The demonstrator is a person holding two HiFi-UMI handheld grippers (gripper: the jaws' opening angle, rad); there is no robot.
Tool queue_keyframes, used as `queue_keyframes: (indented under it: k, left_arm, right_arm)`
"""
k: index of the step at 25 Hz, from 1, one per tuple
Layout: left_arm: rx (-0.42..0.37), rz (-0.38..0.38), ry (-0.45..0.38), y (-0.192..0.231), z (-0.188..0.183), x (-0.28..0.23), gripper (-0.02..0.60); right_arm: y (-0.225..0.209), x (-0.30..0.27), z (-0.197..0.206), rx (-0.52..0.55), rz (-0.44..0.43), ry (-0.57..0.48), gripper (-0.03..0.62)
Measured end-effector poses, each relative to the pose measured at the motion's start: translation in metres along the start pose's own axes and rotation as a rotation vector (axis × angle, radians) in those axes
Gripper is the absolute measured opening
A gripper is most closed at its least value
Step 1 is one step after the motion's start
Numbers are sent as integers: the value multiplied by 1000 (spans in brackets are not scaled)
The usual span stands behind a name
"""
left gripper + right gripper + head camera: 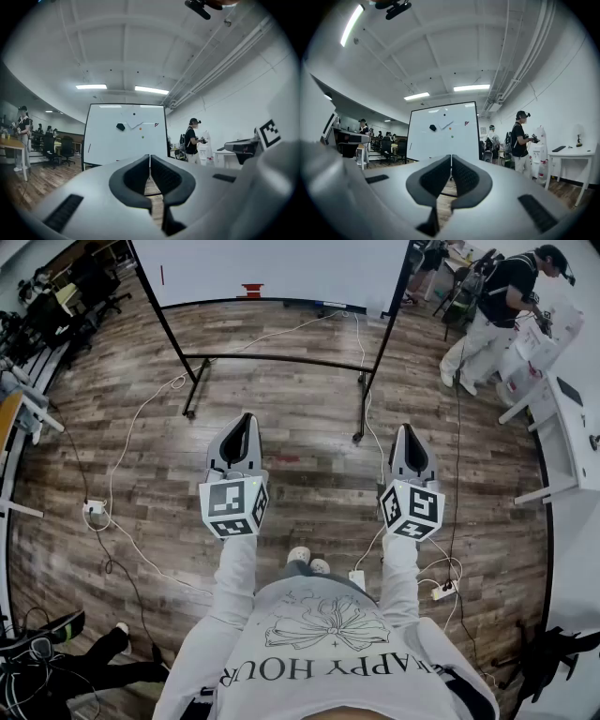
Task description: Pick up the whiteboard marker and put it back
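A whiteboard [272, 268] on a black wheeled stand stands a few steps ahead of me. It fills the middle of the left gripper view [108, 140] and of the right gripper view [459, 140]. A thin dark stick [89, 147], possibly the marker, clings to its left side, too small to tell. A black eraser [121, 126] and a paper sheet [136, 123] hang near its top. My left gripper [246, 420] and right gripper [410, 430] are held level side by side, pointing at the board. Both are shut and empty, well short of the board.
A person [497, 306] with gear stands at the far right beside white tables [572, 437]. Cables and a power strip [94, 512] lie on the wooden floor. The stand's feet [359, 435] jut toward me. Desks and chairs [56, 306] line the left.
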State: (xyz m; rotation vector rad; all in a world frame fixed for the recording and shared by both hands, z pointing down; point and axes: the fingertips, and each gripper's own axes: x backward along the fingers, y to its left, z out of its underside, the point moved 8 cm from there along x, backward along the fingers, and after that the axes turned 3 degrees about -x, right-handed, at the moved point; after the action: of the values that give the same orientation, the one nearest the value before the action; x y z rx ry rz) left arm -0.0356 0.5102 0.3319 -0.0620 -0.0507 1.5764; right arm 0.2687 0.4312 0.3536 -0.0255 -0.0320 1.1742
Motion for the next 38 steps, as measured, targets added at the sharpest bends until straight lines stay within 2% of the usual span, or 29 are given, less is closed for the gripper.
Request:
queue_keyframes:
  k: [16,31,38]
  left_arm:
    - [6,5,6,23,3,-32,9]
    - [8,53,40,52,24,-80,9]
    - [12,46,52,56,30,-130,9]
  right_arm:
    - [11,-40,4,-9,5,3,8]
    - [31,-85,21,-17,28,30,8]
    - [16,-136,25,-8,15,36,12]
